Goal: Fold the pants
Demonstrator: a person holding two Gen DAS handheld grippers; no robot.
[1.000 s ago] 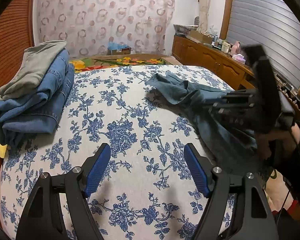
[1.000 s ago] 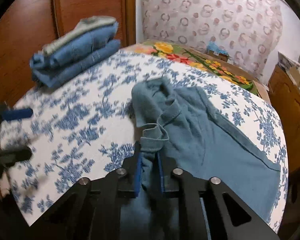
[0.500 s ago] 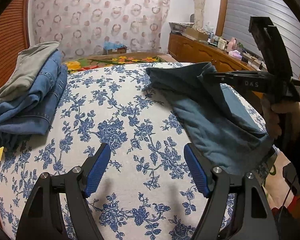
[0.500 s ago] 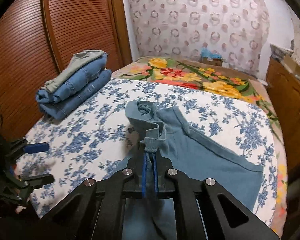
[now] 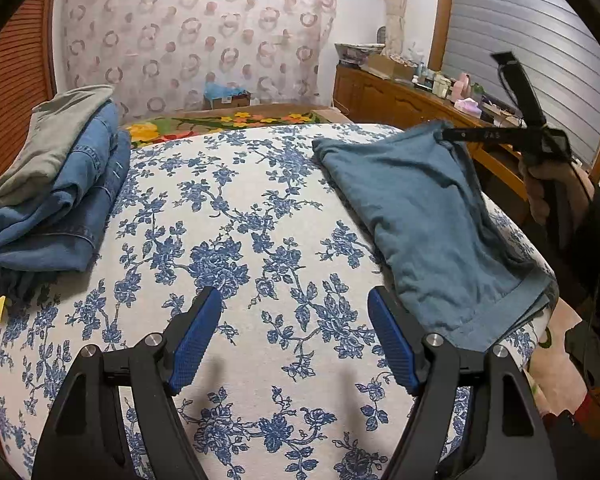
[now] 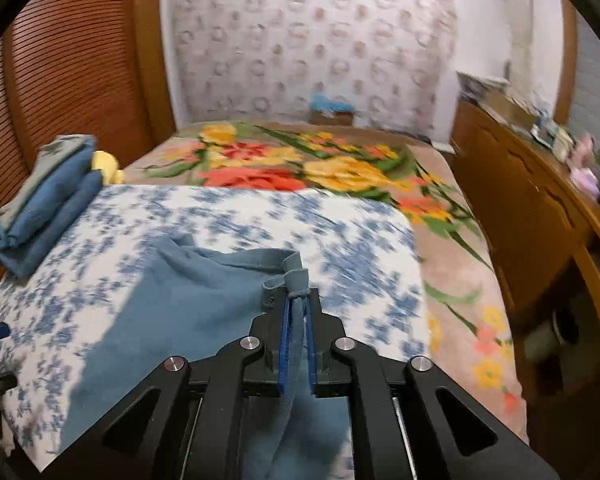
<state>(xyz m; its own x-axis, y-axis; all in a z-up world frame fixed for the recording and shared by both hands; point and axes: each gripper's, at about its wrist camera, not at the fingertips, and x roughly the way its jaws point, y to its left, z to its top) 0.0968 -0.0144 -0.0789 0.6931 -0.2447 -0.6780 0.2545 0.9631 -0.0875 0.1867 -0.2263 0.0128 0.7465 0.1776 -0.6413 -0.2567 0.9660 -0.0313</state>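
Note:
The teal-blue pants (image 5: 420, 208) lie on the right side of the blue-flowered bed cover (image 5: 240, 240), one end hanging over the near right edge. My right gripper (image 6: 295, 312) is shut on a bunched edge of the pants (image 6: 204, 300) and holds it lifted above the bed; it also shows in the left wrist view (image 5: 448, 134). My left gripper (image 5: 294, 336) is open and empty, low over the cover, its right fingertip (image 5: 384, 320) just left of the pants' near hem.
A stack of folded jeans and a grey garment (image 5: 52, 192) sits at the bed's left edge by the wooden shutter wall. A floral blanket (image 6: 320, 168) covers the far bed. A wooden dresser (image 6: 540, 216) with small items stands to the right.
My right gripper has lifted the pants' edge and carried it to the right and up, spreading the fabric flatter along the bed's right side. My left gripper has stayed nearly still and open.

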